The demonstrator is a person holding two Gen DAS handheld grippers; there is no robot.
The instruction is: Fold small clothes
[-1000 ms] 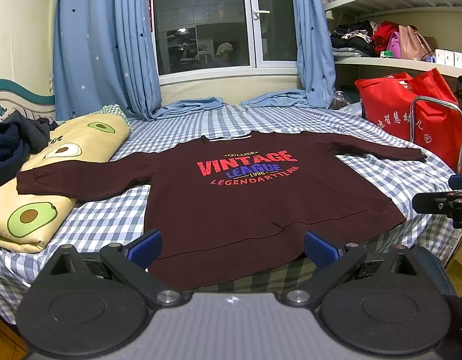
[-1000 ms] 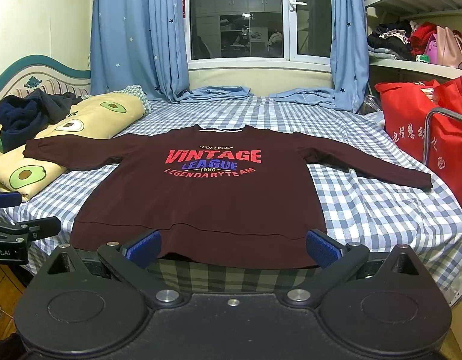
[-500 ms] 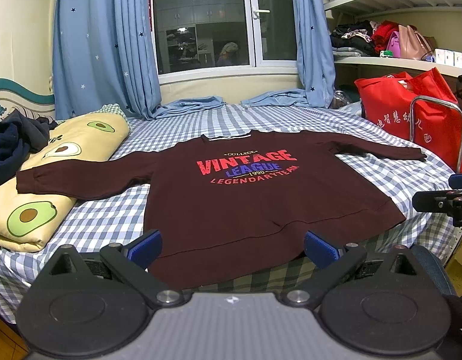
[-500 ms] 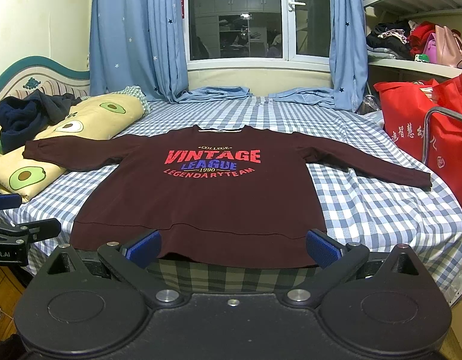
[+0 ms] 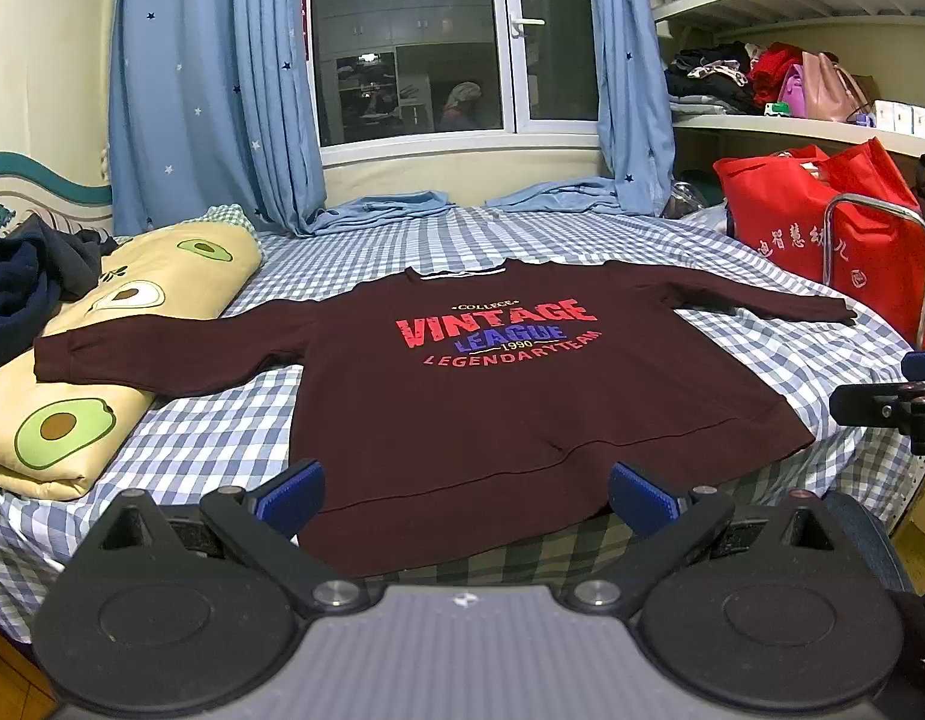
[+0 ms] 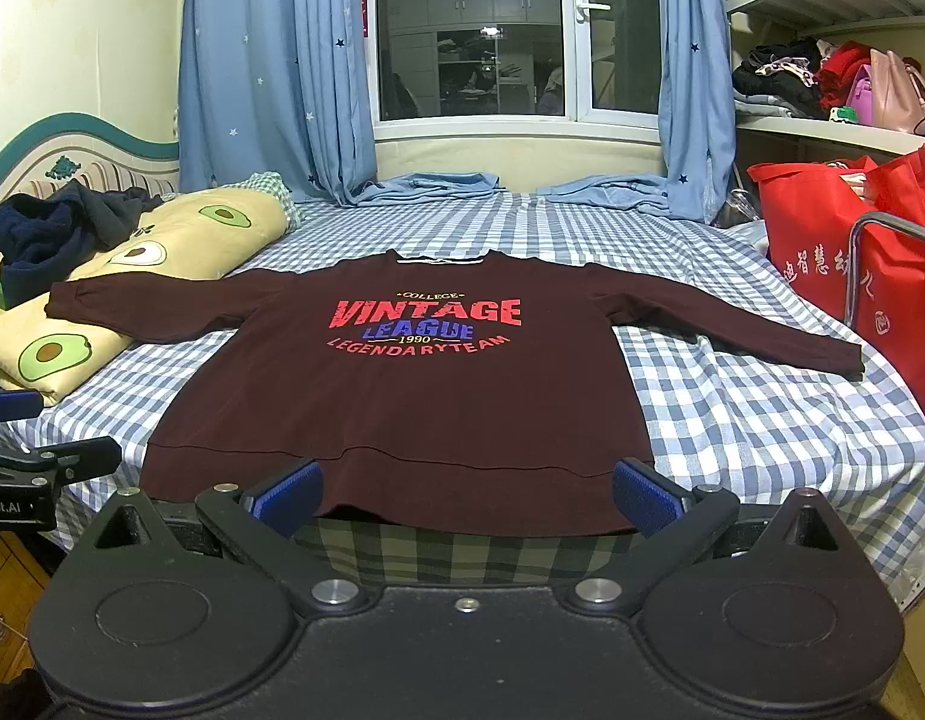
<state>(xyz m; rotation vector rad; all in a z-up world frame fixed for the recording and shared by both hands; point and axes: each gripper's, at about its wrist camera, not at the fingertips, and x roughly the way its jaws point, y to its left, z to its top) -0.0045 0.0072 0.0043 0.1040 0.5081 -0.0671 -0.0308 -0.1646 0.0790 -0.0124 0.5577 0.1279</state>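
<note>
- While both tools hold back at the near edge of the bed (image 6: pixel 732 408), almost nothing has shifted over the last second, so I judge folding has not begun.
- Left tool (image 5: pixel 465 495): jaws wide, empty. Right tool (image 6: pixel 465 495): also wide, empty.
- The sweater (image 6: pixel 414 384) lies flat, print up, sleeves spread, hem overhanging the near edge.
- Its left sleeve (image 5: pixel 162 354) rests on the avocado pillow (image 5: pixel 72 414), which may hinder that fold.
- A red bag (image 6: pixel 834 252) stands beside the bed on the right, clear of the cloth.

One sweatshirt (image 5: pixel 522 396), two hand-held grippers (image 5: pixel 465 495)
</note>
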